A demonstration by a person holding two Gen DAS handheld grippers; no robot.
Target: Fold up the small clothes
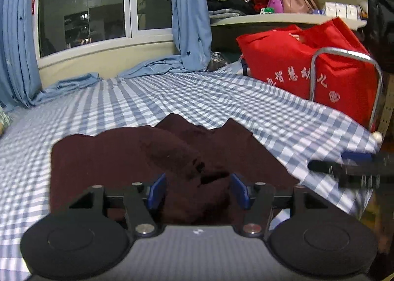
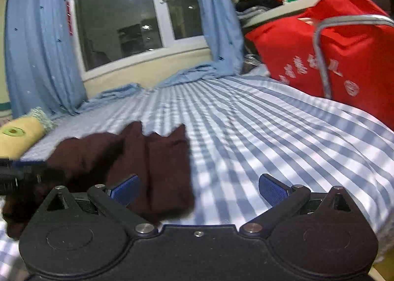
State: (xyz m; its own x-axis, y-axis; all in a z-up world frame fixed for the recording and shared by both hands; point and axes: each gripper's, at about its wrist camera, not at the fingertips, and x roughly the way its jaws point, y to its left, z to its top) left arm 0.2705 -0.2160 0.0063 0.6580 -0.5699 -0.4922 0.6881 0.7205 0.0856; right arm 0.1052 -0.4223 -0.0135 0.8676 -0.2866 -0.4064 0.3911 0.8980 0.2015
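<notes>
- The scene is a bedroom at night: a bed with a blue and white checked sheet [image 1: 209, 99] fills the middle of both views, and a dark window [image 1: 83, 7] with a reflected ceiling lamp stands in the upper left.
- Blue curtains [image 1: 189, 15] with small stars hang on both sides of the window, and their lower ends lie on the far edge of the sheet.
- In the right wrist view, a yellow rolled cloth [image 2: 19, 133] lies at the left edge of the frame, near the curtain.
- The dark maroon garment [image 1: 118, 158] lies on the sheet in the lower centre of the left wrist view; in the right wrist view it is in the lower left, with a folded part raised into two peaks.
- The left gripper [image 1: 198, 188] has its blue pads apart; a bunched part of the garment lies between them, and the pads do not press it.
- The right gripper [image 2: 198, 187] has its jaws wide apart over the sheet; its left pad is just in front of the garment's edge, and nothing is clamped.
- In the left wrist view, the right gripper appears blurred at the right edge, beside the garment.
- A red bag [image 1: 307, 57] with white characters stands at the right, behind a metal rail [image 1: 344, 52].
- Shelves [image 1: 283, 17] in the upper right hold clothes and handbags.
</notes>
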